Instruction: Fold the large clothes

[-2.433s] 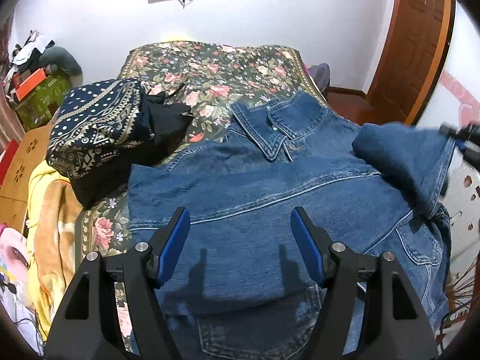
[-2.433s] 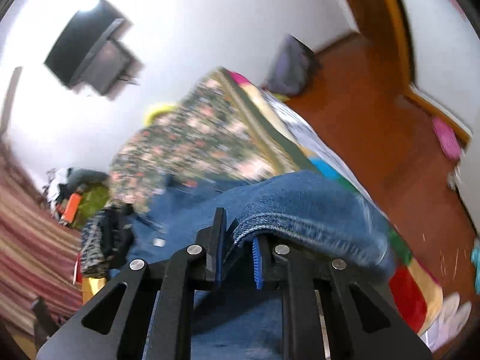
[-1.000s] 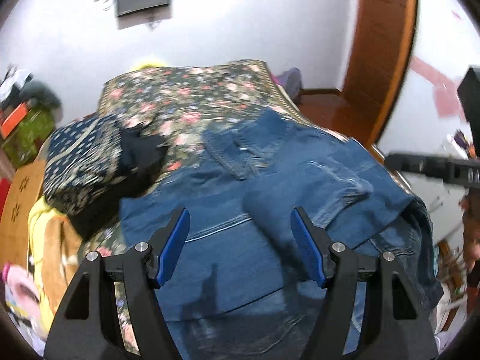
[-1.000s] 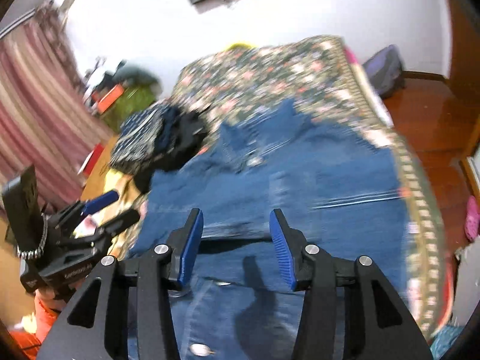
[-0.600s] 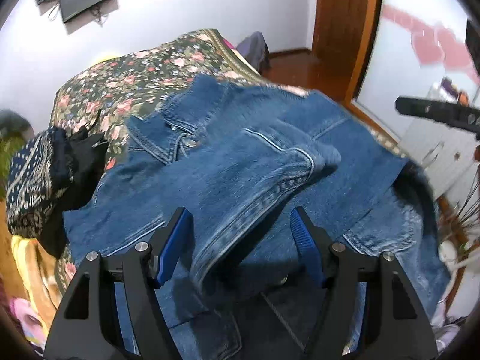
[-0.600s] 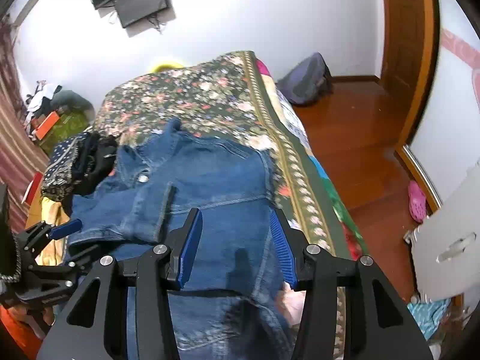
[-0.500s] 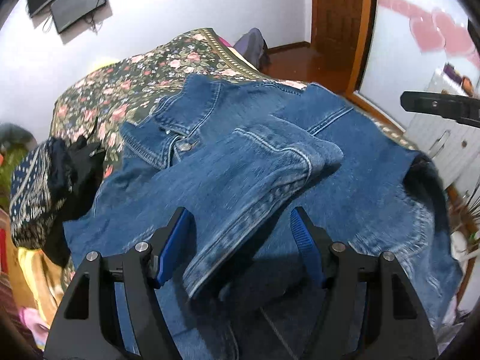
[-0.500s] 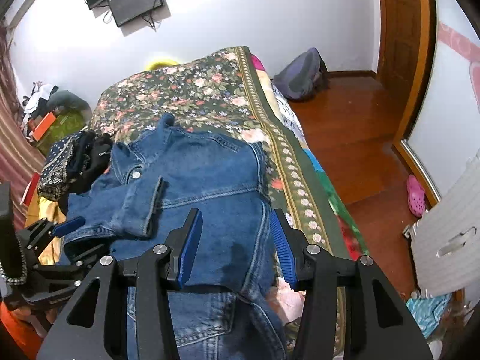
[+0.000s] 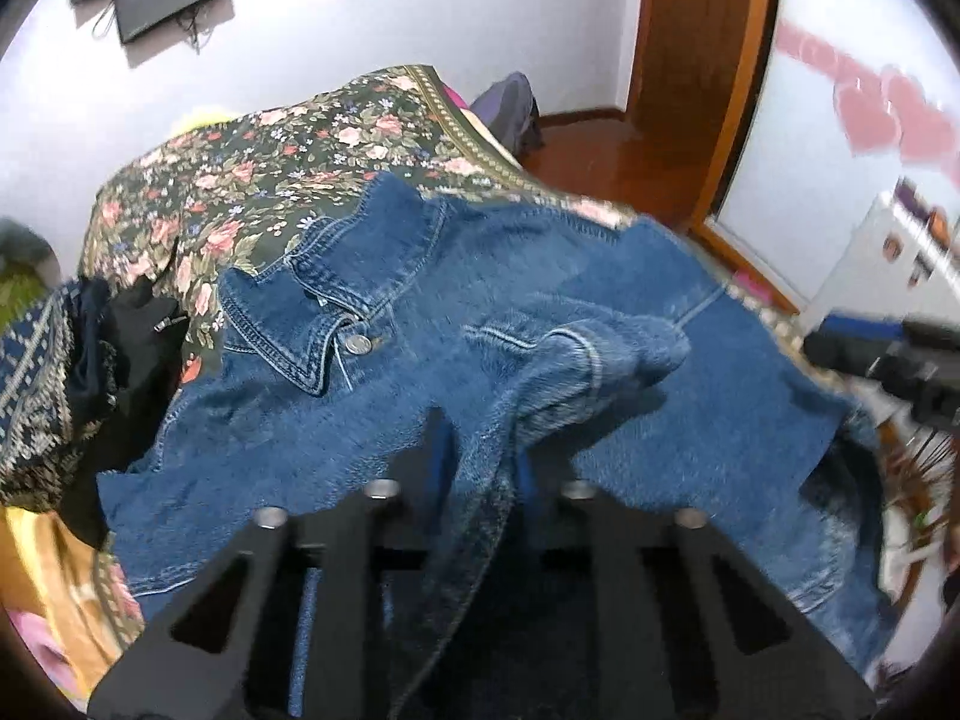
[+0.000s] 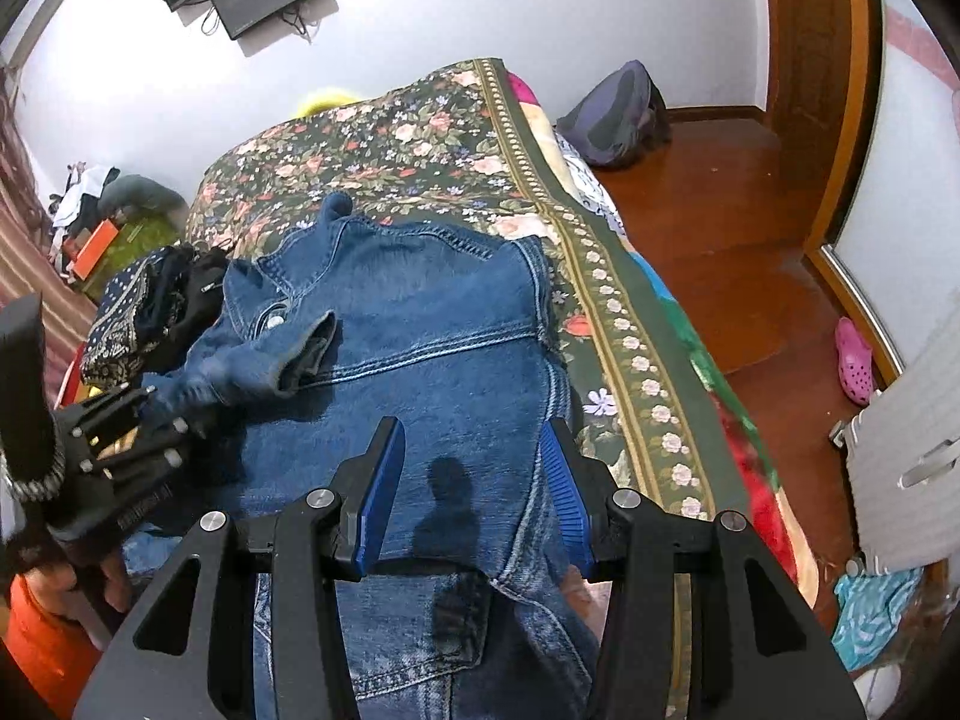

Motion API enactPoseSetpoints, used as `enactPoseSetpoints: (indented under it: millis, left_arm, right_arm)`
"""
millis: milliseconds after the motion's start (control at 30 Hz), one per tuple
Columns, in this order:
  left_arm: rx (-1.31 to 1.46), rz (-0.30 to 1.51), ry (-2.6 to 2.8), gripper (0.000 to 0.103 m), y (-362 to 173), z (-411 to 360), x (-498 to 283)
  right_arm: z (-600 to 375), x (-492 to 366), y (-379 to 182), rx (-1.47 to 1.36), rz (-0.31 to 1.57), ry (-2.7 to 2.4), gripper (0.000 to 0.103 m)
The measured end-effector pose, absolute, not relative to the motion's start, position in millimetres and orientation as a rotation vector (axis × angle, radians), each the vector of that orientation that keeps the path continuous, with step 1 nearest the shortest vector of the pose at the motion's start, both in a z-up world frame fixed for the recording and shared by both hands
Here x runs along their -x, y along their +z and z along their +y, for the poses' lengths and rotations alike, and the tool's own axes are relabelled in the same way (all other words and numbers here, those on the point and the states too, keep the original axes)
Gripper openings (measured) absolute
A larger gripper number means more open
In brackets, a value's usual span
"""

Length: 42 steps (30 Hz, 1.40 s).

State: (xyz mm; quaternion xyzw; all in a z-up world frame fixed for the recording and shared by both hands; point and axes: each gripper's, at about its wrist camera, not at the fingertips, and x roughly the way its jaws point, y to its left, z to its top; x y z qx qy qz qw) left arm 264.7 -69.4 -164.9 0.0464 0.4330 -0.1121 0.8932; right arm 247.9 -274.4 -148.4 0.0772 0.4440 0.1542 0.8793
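Observation:
A blue denim jacket (image 9: pixel 690 384) lies back-up across the floral bed, collar toward the far wall; it also shows in the right wrist view (image 10: pixel 420 330). My left gripper (image 9: pixel 480 456) is shut on the jacket's sleeve (image 9: pixel 570 360), whose cuff lies folded over the jacket's back. In the right wrist view the left gripper (image 10: pixel 150 408) holds that sleeve (image 10: pixel 258 360) at the left. My right gripper (image 10: pixel 468 480) is open and empty, hovering above the jacket's lower right side.
A floral bedspread (image 10: pixel 390 144) covers the bed. A pile of dark patterned clothes (image 9: pixel 54 372) sits at the bed's left edge. A wooden floor with a grey bag (image 10: pixel 618 114) and a pink shoe (image 10: pixel 855 360) lies to the right. A wooden door (image 9: pixel 702 60) stands at the far right.
My left gripper has closed on the sleeve that lay between its open fingers. My right gripper stays open, having earlier let go of the sleeve it carried over the jacket.

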Motion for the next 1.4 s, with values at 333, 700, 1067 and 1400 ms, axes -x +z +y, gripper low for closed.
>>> enactPoseSetpoints:
  millis: [333, 700, 1067, 1400]
  left_arm:
    - [0.076, 0.735, -0.116, 0.006, -106, 17, -241]
    - [0.109, 0.760, 0.020, 0.011, -125, 92, -191]
    - [0.211, 1.060, 0.048, 0.060, -233, 128, -143]
    - [0.225, 1.010, 0.042, 0.064, -202, 135, -140]
  right_arm:
    - [-255, -250, -140, -0.102, 0.909, 0.326, 0.043]
    - [-222, -249, -150, -0.042, 0.947, 0.353, 0.043]
    - [-217, -246, -158, -0.033, 0.984, 0.347, 0.043]
    - [-222, -250, -141, -0.038, 0.957, 0.367, 0.043]
